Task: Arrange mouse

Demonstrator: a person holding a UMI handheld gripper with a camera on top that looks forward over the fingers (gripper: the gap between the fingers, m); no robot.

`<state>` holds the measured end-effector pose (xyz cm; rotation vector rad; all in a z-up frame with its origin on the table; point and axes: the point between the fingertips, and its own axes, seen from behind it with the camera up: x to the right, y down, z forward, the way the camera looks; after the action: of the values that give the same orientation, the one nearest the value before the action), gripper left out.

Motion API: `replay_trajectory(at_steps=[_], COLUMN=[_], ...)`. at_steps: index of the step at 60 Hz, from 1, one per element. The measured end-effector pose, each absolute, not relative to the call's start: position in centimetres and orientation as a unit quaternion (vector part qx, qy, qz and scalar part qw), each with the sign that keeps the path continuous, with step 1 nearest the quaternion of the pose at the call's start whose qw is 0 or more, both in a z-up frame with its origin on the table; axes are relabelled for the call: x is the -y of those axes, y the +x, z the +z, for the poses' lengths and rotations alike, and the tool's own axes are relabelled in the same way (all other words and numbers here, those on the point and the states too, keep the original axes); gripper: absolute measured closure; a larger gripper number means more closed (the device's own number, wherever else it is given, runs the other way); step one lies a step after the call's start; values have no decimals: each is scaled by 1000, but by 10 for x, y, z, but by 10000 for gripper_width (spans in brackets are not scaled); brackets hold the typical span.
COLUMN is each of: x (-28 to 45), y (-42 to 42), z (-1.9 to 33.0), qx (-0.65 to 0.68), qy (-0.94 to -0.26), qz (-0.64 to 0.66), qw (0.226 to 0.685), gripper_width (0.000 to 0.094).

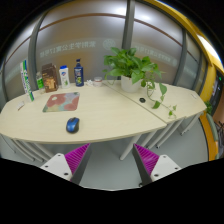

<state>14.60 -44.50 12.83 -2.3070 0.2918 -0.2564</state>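
I have the gripper held back from the table, its two fingers spread wide with nothing between them; the magenta pads face each other across open floor. The blue mouse sits on the pale tabletop beyond the left finger, near the table's front edge and well clear of the fingertips. Just past the mouse lies a patterned mouse pad, apart from it. Farther back on the left stand several bottles and a green box. Ahead and to the right, a leafy potted plant stands on the table, its vines trailing toward the right end.
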Motion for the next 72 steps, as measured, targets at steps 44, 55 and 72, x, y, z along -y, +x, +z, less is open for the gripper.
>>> replay_trajectory(at_steps=[44,55,72], x=[222,220,191], y=[25,26,34], z=[-14,-14,56], qx=[-64,-59,-54], qy=[-908,-914,-912], qz=[-40,-37,-36], qw=[412,400,406], gripper_width=[373,527,562])
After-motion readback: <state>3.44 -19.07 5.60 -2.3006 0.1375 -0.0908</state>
